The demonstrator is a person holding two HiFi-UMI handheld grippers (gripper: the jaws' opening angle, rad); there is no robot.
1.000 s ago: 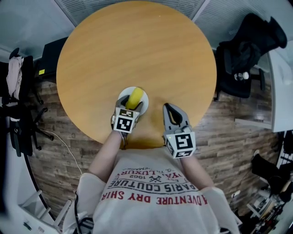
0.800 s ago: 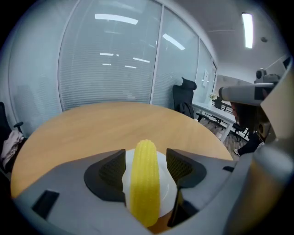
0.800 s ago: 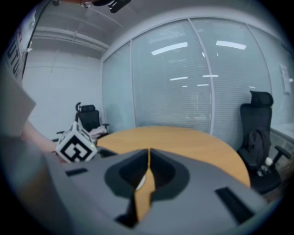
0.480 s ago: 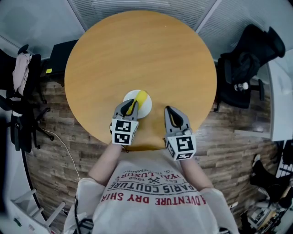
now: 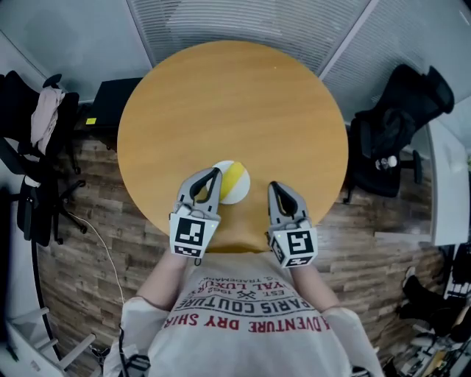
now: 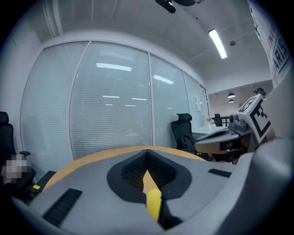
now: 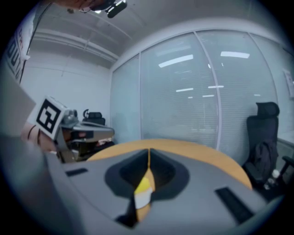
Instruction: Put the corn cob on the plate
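Where the corn [image 5: 236,175] lies, it rests on the plate [image 5: 232,196], a yellow cob slanting across the small white disc, close to my edge of the round worktop [image 5: 221,103]. Nothing holds it, and both of my grippers sit on the near side of it.

My left gripper [image 5: 215,174] has its tips at the plate's left rim in the head view and points almost level across the worktop. Its jaws have just been closing and are now pressed together with nothing between them. Through the thin slit below their tips, the left gripper view gives me a sliver of the yellow corn.

My right gripper [image 5: 273,186] hovers to the right of the plate, near it but apart. Its jaws are pressed together too, and empty. The right gripper view shows a bit of yellow corn and white plate through the gap under the tips. The marker cubes ride at the back of both grippers, close to my chest.

Beyond the worktop's far edge runs a glass wall [image 5: 250,22] with blinds. A black chair [image 5: 397,110] stands to the right on the wooden floor [image 5: 368,235]. Another chair [image 5: 26,184], with clothes [image 5: 44,118] draped over it, stands to the left.
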